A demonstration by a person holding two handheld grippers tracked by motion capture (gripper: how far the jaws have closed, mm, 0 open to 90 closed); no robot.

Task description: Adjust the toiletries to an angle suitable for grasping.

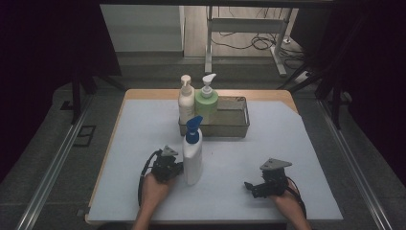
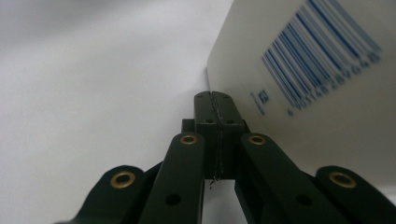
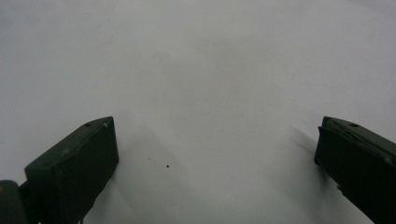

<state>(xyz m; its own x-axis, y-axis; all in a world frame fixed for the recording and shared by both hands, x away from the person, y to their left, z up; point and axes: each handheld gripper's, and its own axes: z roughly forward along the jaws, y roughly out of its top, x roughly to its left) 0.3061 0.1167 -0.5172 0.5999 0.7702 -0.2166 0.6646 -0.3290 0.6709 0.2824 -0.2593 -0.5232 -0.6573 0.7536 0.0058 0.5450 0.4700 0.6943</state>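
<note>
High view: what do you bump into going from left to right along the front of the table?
Left gripper → tall white bottle with blue pump top → right gripper.

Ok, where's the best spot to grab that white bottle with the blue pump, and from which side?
Grip the white bottle across its flat body, below the blue pump. It stands upright and is tall, so a mid-height hold is probably steadiest. The open right gripper could come from its free right side; the left gripper is shut beside it.
</note>
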